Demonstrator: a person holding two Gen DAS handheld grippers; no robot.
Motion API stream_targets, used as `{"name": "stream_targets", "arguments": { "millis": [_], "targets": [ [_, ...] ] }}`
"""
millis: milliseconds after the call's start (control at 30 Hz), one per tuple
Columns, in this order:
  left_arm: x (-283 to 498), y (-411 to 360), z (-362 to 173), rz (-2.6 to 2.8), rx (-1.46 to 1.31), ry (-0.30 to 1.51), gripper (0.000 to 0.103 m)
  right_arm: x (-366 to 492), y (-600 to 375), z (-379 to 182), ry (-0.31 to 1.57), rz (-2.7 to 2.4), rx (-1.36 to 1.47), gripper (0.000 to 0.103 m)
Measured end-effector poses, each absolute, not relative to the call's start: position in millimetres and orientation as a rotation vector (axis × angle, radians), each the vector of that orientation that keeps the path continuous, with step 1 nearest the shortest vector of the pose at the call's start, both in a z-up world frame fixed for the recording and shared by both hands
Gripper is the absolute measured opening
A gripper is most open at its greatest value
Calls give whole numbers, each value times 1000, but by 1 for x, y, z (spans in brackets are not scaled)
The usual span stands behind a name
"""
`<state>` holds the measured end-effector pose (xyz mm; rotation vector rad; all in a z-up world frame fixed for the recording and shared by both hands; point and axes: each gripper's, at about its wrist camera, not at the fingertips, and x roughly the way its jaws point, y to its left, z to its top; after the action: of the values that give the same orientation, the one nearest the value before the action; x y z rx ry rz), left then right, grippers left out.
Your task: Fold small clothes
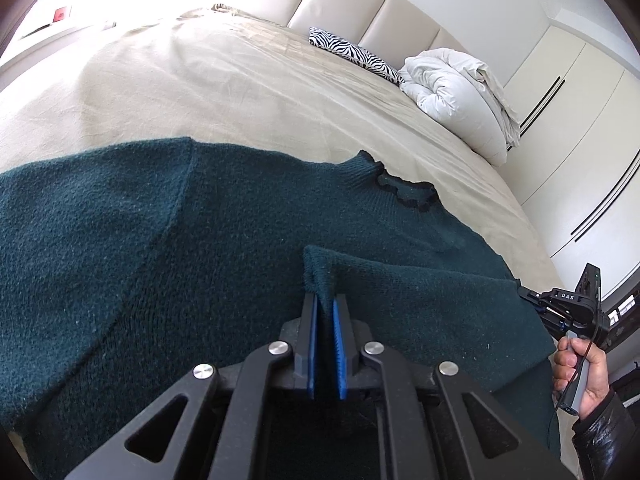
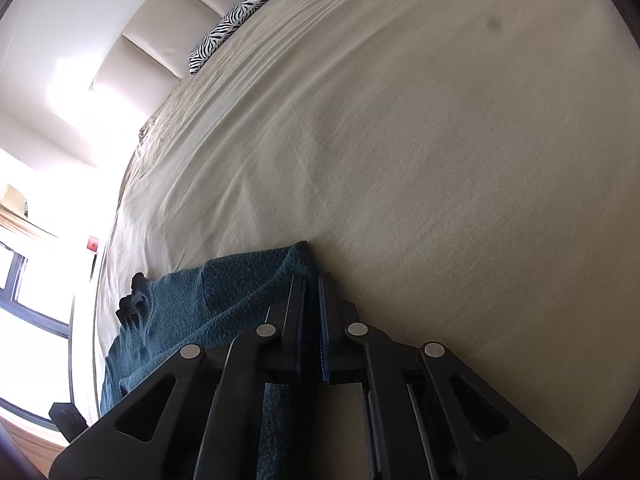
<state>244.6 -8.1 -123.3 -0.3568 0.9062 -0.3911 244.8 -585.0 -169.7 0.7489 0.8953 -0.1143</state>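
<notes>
A dark green knitted sweater [image 1: 168,240] lies spread on a beige bed sheet [image 1: 224,92], its ruffled collar [image 1: 404,194] toward the headboard. My left gripper [image 1: 325,300] is shut on a folded-over edge of the sweater [image 1: 320,264], which rises in a peak between the blue pads. In the right wrist view my right gripper [image 2: 313,280] is shut on a corner of the sweater [image 2: 296,258] at the cloth's edge, low on the sheet [image 2: 440,160]. The right gripper's body [image 1: 568,304] and the hand holding it [image 1: 580,372] show at the right edge of the left wrist view.
A zebra-print cushion [image 1: 356,54] and a bundled white duvet [image 1: 452,92] lie by the padded headboard [image 1: 360,4]. White wardrobe doors [image 1: 580,120] stand beyond the bed's side. A bright window [image 2: 24,280] is at the left of the right wrist view.
</notes>
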Motion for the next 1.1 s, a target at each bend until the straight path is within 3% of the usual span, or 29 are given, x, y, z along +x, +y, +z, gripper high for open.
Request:
{"name": "stream_targets", "arguments": {
  "millis": [267, 433, 467, 633, 667, 767, 867, 933, 1033, 1100],
  "targets": [
    [245, -6, -127, -408, -397, 895, 12, 187, -522, -118, 888, 5, 678, 9],
    [239, -2, -128, -412, -410, 886, 12, 182, -514, -163, 993, 2, 724, 8],
    [238, -2, -128, -414, -412, 883, 12, 178, -520, -168, 965, 17, 762, 0],
    [239, 1, -129, -420, -422, 879, 12, 162, -522, -160, 944, -1, 770, 0],
    [239, 1, -130, -421, -425, 878, 12, 160, -517, -151, 920, -2, 756, 7],
    [236, 3, -130, -423, -432, 873, 12, 161, -506, -137, 868, 42, 724, 7],
    [235, 6, -130, -427, -442, 875, 12, 172, -497, -168, 980, 20, 693, 7],
    [235, 9, -127, -435, -457, 891, 13, 164, -502, -174, 911, 38, 745, 4],
    [223, 23, -114, -410, -465, 877, 28, 152, -501, -161, 909, -20, 735, 5],
    [207, 44, -102, -367, -492, 855, 45, 143, -487, -140, 893, -81, 616, 7]
  ]
}}
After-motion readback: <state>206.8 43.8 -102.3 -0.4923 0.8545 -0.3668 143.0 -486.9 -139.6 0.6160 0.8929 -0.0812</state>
